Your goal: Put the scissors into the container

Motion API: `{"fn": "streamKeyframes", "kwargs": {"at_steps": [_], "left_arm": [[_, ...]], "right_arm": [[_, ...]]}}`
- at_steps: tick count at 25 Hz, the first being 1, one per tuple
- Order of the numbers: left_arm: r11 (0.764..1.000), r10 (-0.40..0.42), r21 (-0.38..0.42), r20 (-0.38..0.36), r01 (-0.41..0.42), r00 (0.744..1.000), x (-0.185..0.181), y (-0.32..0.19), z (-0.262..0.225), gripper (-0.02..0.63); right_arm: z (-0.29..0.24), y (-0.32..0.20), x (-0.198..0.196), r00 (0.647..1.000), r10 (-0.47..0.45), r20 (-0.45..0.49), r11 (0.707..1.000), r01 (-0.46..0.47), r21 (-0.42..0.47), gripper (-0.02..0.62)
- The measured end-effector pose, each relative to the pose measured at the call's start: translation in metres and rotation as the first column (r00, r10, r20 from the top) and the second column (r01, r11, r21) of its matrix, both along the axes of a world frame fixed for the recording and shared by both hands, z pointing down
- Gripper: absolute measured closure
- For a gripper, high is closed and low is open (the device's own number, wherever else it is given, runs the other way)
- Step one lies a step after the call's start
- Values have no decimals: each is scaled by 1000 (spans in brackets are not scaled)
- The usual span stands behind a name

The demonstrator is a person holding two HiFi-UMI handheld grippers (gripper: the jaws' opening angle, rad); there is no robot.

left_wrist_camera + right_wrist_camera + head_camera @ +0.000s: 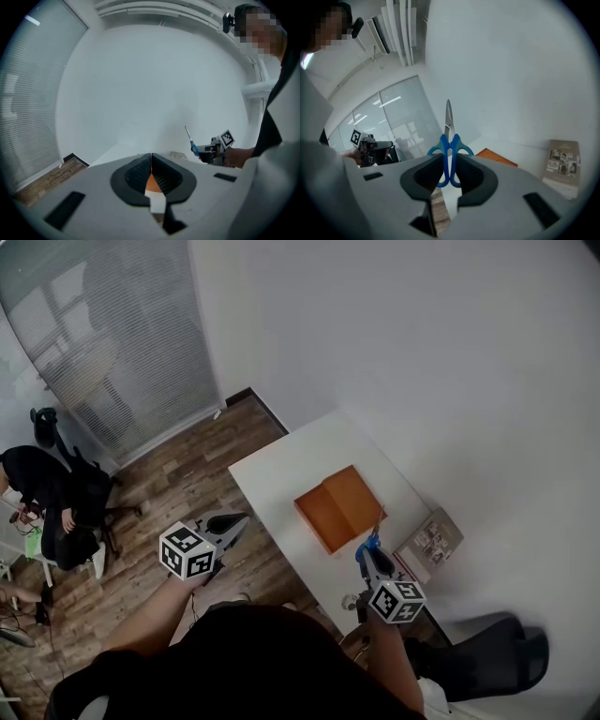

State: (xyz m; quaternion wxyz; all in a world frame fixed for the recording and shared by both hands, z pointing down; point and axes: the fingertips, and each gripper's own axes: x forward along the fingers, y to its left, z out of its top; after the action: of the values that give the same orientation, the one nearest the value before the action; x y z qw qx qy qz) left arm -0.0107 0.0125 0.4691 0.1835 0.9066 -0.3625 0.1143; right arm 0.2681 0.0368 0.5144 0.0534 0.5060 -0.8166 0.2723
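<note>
- The right gripper clamps the blue-handled scissors by the handles, blades pointing up, apparently just above the near edge of the table
- The orange container sits on the table just beyond the scissors
- The left gripper, jaws pressed together on nothing, hovers over the wooden floor left of the table

Bright, flat, diffuse indoor light; shadows soft and faint. White wall near washed out, low contrast. Daylight glow through blinds in head view; strip-light glare in glass partition. Heavy fisheye bending everywhere, dark corners in both gripper views. Left gripper and right gripper bodies close-up, blurred.
</note>
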Motion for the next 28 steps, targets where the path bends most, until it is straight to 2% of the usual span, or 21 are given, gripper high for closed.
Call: {"fn": "streamKeyframes", "kwargs": {"at_steps": [10,19,28], "left_arm": [[1000,18,-8,-22,-19,1000,16,-12,5,595],[995,100,9,-53,-100,994,39,-50,5,597],[985,171,-6,-71,-171,983,39,-97,9,597]], "right_arm": [[1,-6,8,1000,9,-10,1000,-9,-3,509],[0,-15,23,996,83,-39,996,-83,-12,509],[2,-39,19,986,155,-56,987,-157,-37,509]]}}
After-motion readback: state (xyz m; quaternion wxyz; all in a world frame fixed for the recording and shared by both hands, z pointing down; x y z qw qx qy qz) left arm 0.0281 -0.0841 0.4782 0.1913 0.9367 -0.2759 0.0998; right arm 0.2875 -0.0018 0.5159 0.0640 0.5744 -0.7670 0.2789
